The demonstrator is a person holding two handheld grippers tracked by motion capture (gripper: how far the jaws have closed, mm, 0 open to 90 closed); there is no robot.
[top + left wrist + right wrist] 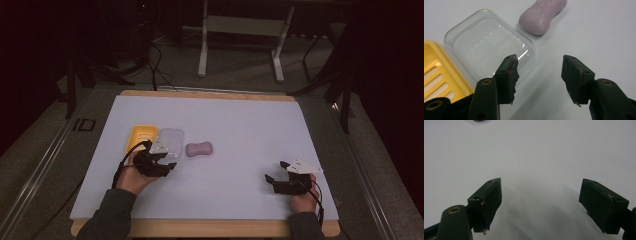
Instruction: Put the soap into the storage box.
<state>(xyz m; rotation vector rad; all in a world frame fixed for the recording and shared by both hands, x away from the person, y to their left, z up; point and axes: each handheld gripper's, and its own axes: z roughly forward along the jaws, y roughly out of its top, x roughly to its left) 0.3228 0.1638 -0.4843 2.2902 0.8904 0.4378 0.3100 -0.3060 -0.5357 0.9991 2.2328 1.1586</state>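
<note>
Yellow dish, clear lid, lilac soap in a row, my left hand-held gripper [167, 161] poised over them.

Yellow plastic soap dish [141, 136] lies at nine o'clock of the row on the white counter [240, 125]; the clear lid [491, 45] sits touching its right side, and the lilac soap bar [542, 16] rests just beyond the lid at about one o'clock from my left jaws. Those jaws stand partly open with nothing between them, one tip over the lid's near rim. I judge the soap is next: I should swing toward one o'clock, straddle its narrow waist squarely, and keep clear of the lid. My right hand-held gripper [276, 171], far toward three o'clock, rests wide open and empty above bare counter.
</note>
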